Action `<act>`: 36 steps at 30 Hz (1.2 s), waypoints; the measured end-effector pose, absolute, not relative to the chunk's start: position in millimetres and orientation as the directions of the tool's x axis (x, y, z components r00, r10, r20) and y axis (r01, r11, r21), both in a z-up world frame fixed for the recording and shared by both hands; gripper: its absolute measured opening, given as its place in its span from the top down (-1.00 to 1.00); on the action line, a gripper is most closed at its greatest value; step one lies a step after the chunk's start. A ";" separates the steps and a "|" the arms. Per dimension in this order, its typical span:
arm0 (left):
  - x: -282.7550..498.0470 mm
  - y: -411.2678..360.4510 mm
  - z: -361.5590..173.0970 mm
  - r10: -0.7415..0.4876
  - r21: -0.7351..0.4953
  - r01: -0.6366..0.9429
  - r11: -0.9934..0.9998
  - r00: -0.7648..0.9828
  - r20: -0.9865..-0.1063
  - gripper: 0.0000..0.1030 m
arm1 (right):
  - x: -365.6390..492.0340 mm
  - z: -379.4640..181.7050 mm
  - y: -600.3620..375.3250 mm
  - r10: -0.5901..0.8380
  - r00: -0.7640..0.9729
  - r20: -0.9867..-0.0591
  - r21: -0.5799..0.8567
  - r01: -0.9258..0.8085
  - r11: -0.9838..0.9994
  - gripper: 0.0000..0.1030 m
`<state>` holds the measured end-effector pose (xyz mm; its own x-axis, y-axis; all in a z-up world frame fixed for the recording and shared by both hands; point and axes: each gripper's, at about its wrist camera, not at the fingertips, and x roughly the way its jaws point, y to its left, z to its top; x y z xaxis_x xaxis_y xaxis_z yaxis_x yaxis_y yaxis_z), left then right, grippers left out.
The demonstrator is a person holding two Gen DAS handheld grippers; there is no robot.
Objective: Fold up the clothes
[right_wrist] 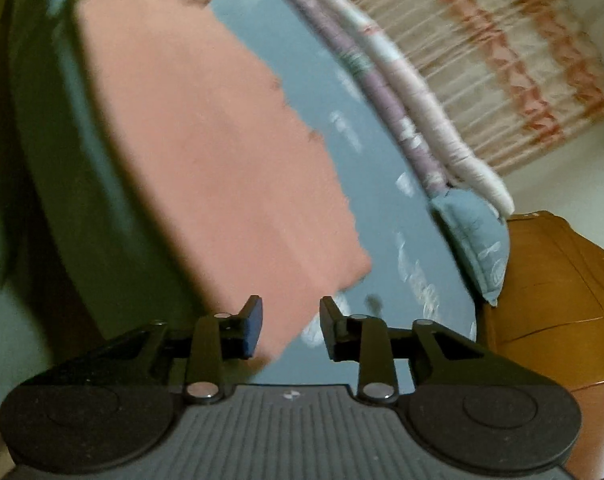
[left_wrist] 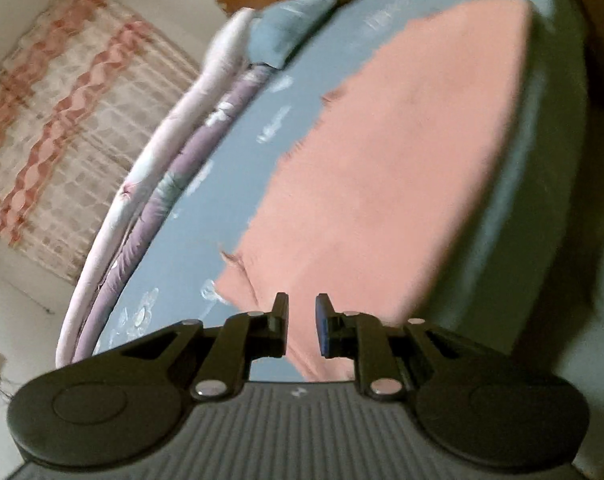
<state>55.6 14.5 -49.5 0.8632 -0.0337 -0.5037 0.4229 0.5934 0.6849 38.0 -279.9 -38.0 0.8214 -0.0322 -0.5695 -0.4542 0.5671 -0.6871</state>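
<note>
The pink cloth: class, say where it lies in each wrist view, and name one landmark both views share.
Left wrist view: pink cloth fills the centre and right, running from the top right down to the tongs.
Right wrist view: pink cloth fills the centre-left, from the top left down to the tongs.
Shared landmark: the blue pillow by the wooden headboard.

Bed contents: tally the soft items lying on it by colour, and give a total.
Pink cloth: 1
Blue pillow: 1
Pale pink and purple rolled quilt: 1
Total: 3, all on the blue floral sheet; neither gripper holds any of them.
</note>
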 end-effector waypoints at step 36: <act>161.1 46.3 -18.3 -0.390 -0.077 0.423 0.903 0.731 -0.559 -0.51 | 132.4 -25.1 -315.3 0.318 0.795 -0.516 0.058 -0.338 0.939 -0.64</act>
